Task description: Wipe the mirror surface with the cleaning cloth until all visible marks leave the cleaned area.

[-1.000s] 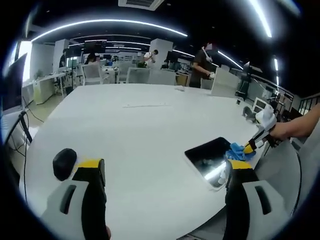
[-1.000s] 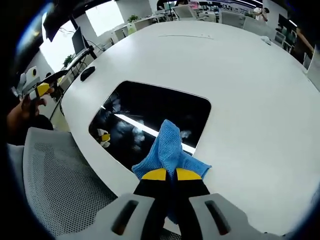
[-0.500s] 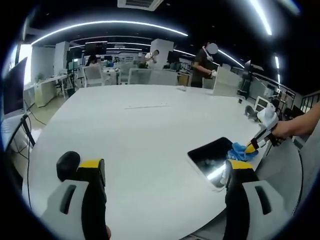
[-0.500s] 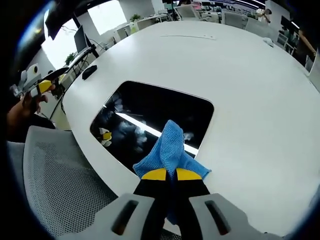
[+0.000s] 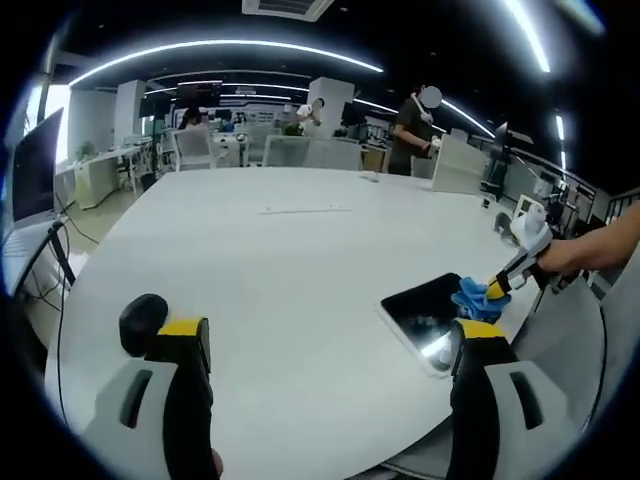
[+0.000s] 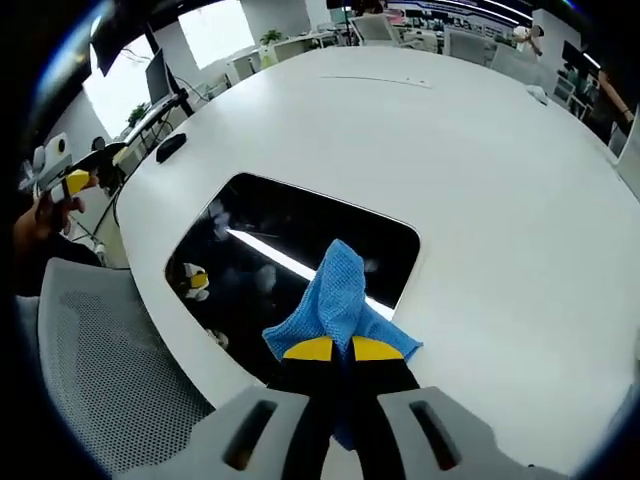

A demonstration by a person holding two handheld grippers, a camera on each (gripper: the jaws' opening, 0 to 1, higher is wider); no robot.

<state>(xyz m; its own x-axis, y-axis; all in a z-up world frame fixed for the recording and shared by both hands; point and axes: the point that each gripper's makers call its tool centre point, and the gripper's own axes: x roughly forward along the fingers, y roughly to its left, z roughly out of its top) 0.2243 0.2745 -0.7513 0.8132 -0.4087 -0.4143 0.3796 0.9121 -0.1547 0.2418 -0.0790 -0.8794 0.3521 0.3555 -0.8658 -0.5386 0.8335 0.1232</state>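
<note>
Two grippers in play: your right gripper (image 6: 332,348) has its jaws pinched together on the blue cleaning cloth (image 6: 338,300), while your left gripper (image 5: 325,345) holds its jaws wide apart with nothing between them, hovering over the white tabletop (image 5: 290,260). The mirror (image 6: 290,265) lies flat near the tabletop edge closest to you, with a grey mesh chair (image 6: 110,390) just beyond that edge. The cloth rests on the mirror's near side, its loose end draped over the glass. Cloudy smudges show on the glass beside the cloth, so I judge wiping unfinished. The cloth looks soft and limp; it will likely fold under push strokes, so keep your pinch low on the bunched end. The mirror looks thin, smooth and probably slippery; press lightly.
</note>
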